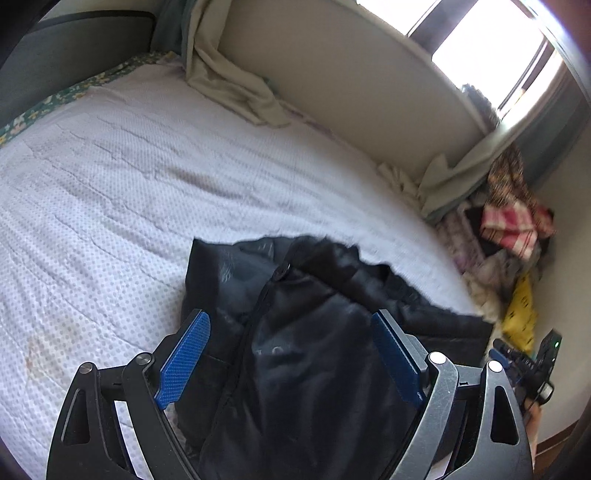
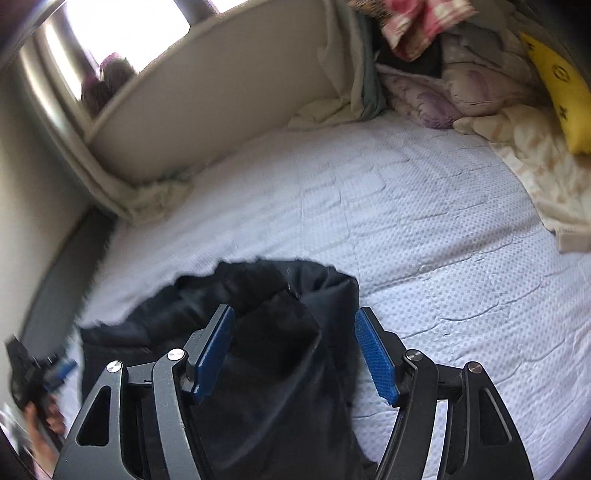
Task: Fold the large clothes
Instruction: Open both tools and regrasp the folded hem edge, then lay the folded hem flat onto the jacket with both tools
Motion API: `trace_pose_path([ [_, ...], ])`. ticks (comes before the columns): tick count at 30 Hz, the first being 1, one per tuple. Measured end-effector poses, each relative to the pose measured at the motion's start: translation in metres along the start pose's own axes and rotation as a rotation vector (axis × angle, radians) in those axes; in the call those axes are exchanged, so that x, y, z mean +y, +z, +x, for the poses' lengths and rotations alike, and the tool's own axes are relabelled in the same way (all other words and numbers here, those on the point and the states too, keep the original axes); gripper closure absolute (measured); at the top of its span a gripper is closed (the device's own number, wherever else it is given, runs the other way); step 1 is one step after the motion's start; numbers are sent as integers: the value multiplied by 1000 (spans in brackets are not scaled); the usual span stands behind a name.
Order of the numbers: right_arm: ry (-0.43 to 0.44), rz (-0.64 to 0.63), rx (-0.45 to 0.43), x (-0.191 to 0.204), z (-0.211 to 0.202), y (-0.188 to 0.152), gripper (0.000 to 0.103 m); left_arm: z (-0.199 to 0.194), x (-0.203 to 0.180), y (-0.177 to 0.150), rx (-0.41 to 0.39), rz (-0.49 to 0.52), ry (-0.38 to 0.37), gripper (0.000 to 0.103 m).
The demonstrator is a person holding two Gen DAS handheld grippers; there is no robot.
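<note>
The left gripper (image 1: pixel 291 354) has its jaws apart over a black jacket (image 1: pixel 317 314), the blue pads clear of the cloth. The right gripper (image 2: pixel 295 354) also stands apart, the jacket's dark cloth between its pads; the left pad may brush it, which I cannot tell for sure. The jacket lies crumpled at the near edge of the bed (image 1: pixel 110 177), its long axis running away from the grippers toward the wall (image 1: pixel 332 74). Farther off, a cream sheet (image 1: pixel 236 85) is bunched along the wall. In the far corner lie heaped clothes (image 2: pixel 424 22), a quilt (image 2: pixel 461 88) and a yellow pillow (image 2: pixel 561 88).
</note>
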State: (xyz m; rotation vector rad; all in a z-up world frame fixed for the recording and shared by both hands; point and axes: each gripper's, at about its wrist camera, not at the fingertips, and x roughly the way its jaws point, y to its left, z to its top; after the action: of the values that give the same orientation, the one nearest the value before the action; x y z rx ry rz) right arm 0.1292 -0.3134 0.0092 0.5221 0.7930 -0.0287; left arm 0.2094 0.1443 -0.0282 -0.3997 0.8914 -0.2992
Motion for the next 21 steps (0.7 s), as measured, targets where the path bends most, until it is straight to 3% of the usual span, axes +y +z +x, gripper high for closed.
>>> trace_pose_path([
  [1, -4, -13, 15, 1, 6, -3, 37, 5, 0, -1, 15, 4, 6, 16],
  [2, 2, -25, 41, 3, 15, -6, 37, 8, -1, -2, 27, 7, 5, 24],
  [3, 5, -29, 58, 4, 20, -9, 37, 11, -2, -4, 40, 10, -3, 42],
  [4, 7, -34, 70, 5, 24, -12, 44, 14, -3, -5, 59, 13, -14, 53],
  [5, 13, -49, 86, 8, 28, -15, 60, 17, -5, -6, 77, 19, -17, 67],
  [6, 2, -68, 101, 10, 32, -17, 68, 18, -8, -8, 83, 41, -6, 78],
  [7, -22, -92, 111, 12, 35, -19, 84, 18, -11, -10, 87, 59, 1, 83],
  [8, -42, -115, 119, 13, 36, -21, 93, 18, -14, -11, 91, 74, 9, 87],
  [16, -75, -112, 138, 14, 1, -27, 99, -21, -17, -21, 84, 67, 30, 92],
  [21, -121, -127, 164, 5, -12, -41, 99, -28, -1, -37, 116, 45, 68, 92],
])
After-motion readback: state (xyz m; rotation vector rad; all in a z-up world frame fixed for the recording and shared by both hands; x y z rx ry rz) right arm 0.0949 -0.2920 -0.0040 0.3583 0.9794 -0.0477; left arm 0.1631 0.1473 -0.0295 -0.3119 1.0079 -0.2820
